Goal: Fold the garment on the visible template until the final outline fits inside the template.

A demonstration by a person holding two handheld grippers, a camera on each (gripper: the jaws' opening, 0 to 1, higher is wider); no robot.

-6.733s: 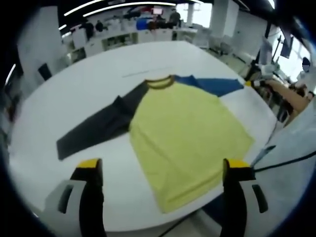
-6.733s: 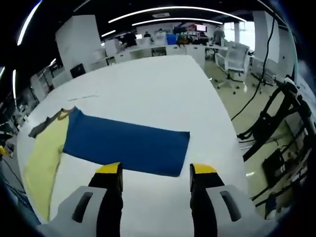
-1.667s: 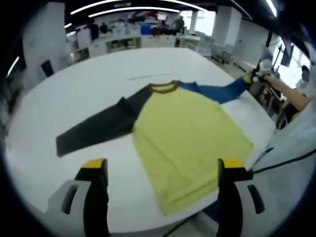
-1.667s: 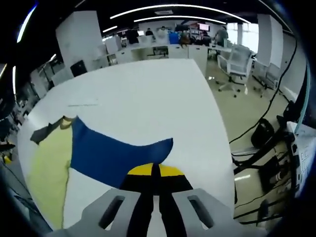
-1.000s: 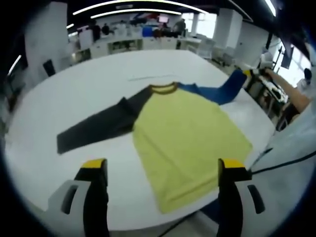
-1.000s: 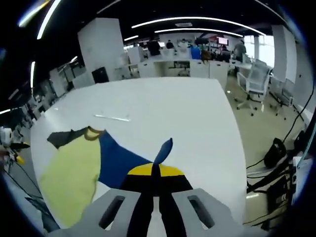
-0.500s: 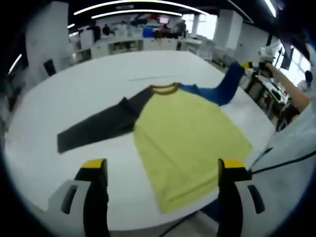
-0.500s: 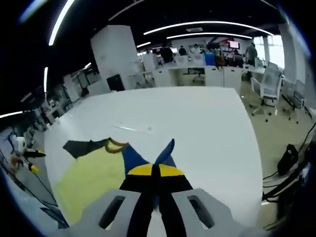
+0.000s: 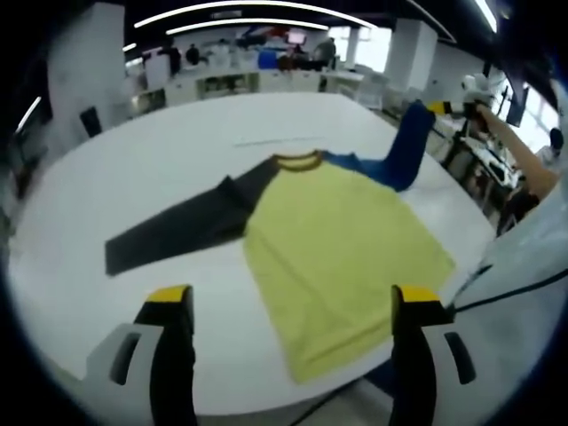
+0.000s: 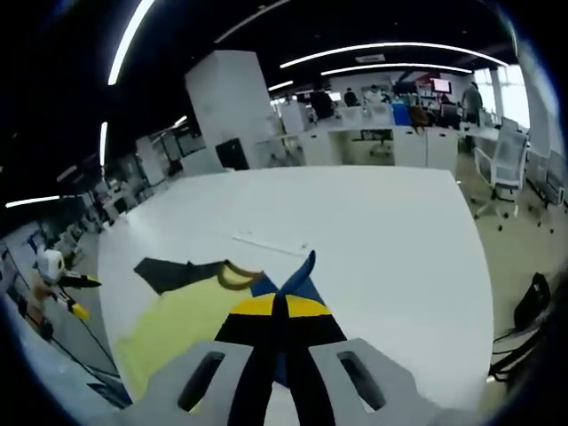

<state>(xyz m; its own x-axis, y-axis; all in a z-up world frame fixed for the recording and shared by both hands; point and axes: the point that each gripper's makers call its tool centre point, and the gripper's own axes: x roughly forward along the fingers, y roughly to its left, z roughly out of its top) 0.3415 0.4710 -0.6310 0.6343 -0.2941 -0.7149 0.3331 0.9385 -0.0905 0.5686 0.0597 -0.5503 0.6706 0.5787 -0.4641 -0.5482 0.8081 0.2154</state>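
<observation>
My right hand-held gripper (image 10: 280, 330) hides most of the blue sleeve (image 10: 300, 277) at lower centre. Shirt hem (image 9: 342, 364) runs past the bench (image 9: 133, 169) edge, lower frame. Background desks blurred.

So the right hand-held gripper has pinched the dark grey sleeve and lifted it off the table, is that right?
Not quite. The right hand-held gripper is shut on the blue sleeve, lifted off the table. The dark grey sleeve lies flat, as the left gripper view shows.
</observation>
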